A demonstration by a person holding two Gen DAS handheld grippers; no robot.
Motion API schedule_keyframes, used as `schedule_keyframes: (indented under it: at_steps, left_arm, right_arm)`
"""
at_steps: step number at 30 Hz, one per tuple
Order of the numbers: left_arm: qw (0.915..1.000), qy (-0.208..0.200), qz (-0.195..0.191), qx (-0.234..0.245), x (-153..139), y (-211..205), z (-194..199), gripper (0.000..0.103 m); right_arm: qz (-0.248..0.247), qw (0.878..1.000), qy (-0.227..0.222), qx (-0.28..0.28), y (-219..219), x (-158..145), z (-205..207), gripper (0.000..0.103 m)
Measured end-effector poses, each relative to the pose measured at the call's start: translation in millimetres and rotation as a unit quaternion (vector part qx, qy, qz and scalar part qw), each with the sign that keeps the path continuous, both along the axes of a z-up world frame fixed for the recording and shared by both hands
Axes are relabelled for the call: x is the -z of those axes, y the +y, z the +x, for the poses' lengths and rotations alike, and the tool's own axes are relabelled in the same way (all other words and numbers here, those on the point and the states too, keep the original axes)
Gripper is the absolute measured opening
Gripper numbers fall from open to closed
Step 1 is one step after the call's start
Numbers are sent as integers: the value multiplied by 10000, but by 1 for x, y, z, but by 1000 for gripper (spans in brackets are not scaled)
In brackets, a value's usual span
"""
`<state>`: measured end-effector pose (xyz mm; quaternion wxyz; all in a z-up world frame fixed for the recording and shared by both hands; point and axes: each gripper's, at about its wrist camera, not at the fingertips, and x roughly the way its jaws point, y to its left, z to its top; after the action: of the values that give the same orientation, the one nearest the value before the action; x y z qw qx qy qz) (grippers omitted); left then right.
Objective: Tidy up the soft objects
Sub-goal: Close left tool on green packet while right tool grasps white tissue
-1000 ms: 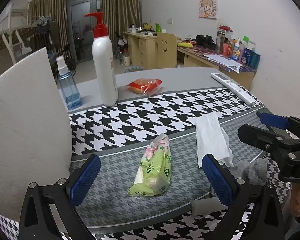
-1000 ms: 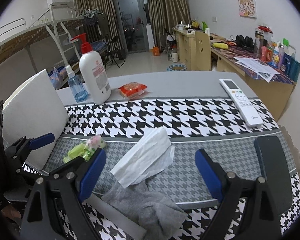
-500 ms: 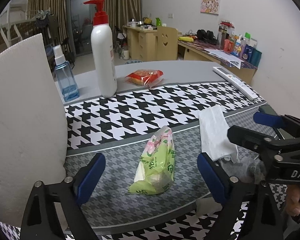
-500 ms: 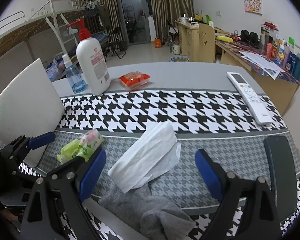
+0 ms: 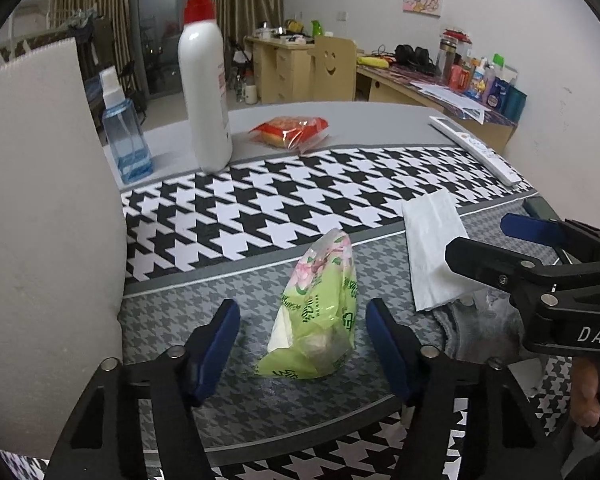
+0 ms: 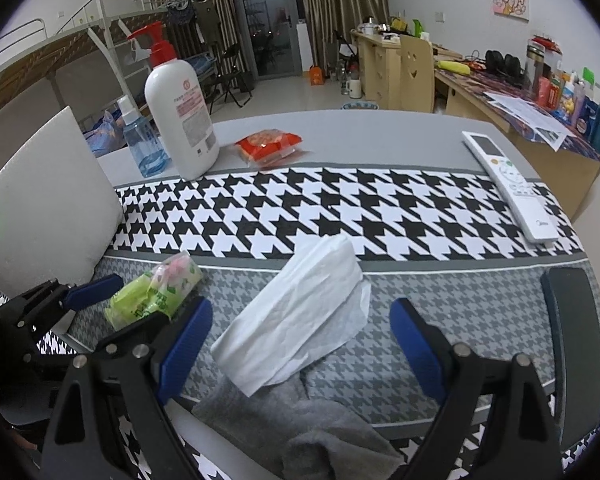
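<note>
A green tissue packet (image 5: 320,312) lies on the grey houndstooth mat; it also shows in the right wrist view (image 6: 156,292). My left gripper (image 5: 304,344) is open, its blue pads on either side of the packet's near end, not touching it. A white folded tissue (image 6: 300,320) lies to the right, also in the left wrist view (image 5: 432,248). A grey sock (image 6: 312,424) lies crumpled under its near end. My right gripper (image 6: 300,344) is open above the tissue and sock, empty.
A white foam board (image 5: 40,216) stands at the left. A white pump bottle (image 5: 204,92), a blue spray bottle (image 5: 124,140) and a red snack pack (image 5: 292,130) stand at the back. A white remote (image 6: 508,184) and a black phone (image 6: 572,316) lie at the right.
My left gripper has moved forward and lower over the green packet, and its jaws have narrowed around it. My right gripper has advanced a little over the tissue.
</note>
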<state>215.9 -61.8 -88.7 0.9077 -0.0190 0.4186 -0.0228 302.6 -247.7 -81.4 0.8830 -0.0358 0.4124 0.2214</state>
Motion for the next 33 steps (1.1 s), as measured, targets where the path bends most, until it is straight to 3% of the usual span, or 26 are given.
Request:
schedule_keyframes:
  at_steps: [13, 20, 22, 33]
  left_arm:
    - [9998, 134, -51, 116, 4, -2, 1, 41]
    - [9997, 172, -61, 129, 6, -2, 1, 38]
    - [9998, 168, -78, 123, 6, -2, 0, 37]
    - [9997, 133, -68, 173, 5, -3, -1, 37]
  right_arm:
    - [-17, 9998, 117, -160, 10, 6, 3, 75]
    - [-44, 9996, 203, -207, 14, 10, 4, 63]
    - [-37, 9995, 236, -213, 14, 11, 5, 54]
    - [-112, 9988, 427, -231, 15, 18, 8, 41]
